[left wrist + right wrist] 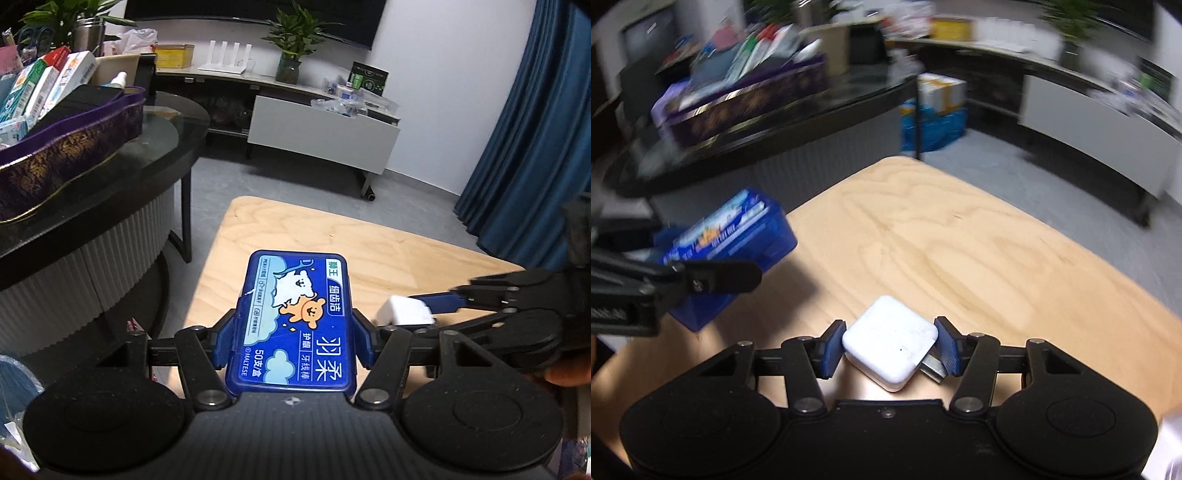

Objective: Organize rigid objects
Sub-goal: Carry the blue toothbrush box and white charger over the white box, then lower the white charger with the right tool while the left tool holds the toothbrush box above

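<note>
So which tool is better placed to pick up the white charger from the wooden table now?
The right tool: the white charger already sits between its blue pads on the wooden table. The left tool is occupied, clamped on the blue box.

A: What's the surface?
B: Light wooden table (979,240), rounded corner, over grey floor (295,177).
A: Anything on it?
B: A white charger (890,341), lying flat near the front edge, metal prongs sticking out sideways.
</note>
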The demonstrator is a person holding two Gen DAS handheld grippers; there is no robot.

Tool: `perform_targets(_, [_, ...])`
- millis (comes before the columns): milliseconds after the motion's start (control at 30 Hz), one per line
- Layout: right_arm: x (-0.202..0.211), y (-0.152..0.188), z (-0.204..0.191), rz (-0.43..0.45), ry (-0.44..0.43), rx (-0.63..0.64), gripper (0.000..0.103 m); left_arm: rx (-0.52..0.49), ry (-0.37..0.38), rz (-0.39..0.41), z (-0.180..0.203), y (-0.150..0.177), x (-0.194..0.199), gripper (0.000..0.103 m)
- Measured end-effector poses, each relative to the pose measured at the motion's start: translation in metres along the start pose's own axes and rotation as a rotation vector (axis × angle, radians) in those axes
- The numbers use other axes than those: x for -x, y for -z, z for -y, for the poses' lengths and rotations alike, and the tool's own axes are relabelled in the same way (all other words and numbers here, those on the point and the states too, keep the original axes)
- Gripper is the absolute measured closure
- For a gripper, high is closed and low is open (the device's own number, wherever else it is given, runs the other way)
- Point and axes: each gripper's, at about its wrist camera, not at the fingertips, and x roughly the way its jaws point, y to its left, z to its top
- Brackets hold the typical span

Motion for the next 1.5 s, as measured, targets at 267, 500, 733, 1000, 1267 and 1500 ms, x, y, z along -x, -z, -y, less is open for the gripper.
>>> perform_targets(267, [0.093, 0.038, -0.021, 0.126, 0.185, -0.075, 0.039, -0.053, 0.078, -0.003, 0.034, 0.012, 0.017, 0.041])
perform_targets(500, [0.169, 0.091, -0.026, 0.191, 0.344, -0.225, 0.039, -0.105, 0.177, -0.007, 0.082, 0.033, 0.047, 0.041])
perform_targets(733, [0.229, 0.150, -0.010, 0.213, 0.524, -0.380, 0.039, -0.174, 0.275, 0.020, 0.146, 0.055, 0.073, 0.041])
perform_targets(1000, [0.272, 0.199, 0.008, 0.295, 0.648, -0.481, 0.039, -0.278, 0.362, 0.014, 0.202, 0.080, 0.074, 0.041])
perform_targets(1267, [0.298, 0.226, 0.021, 0.372, 0.656, -0.542, 0.039, -0.279, 0.361, 0.025, 0.224, 0.085, 0.068, 0.041])
perform_targets(1500, [0.302, 0.235, 0.017, 0.391, 0.636, -0.524, 0.039, -0.276, 0.354, 0.027, 0.233, 0.105, 0.081, 0.041])
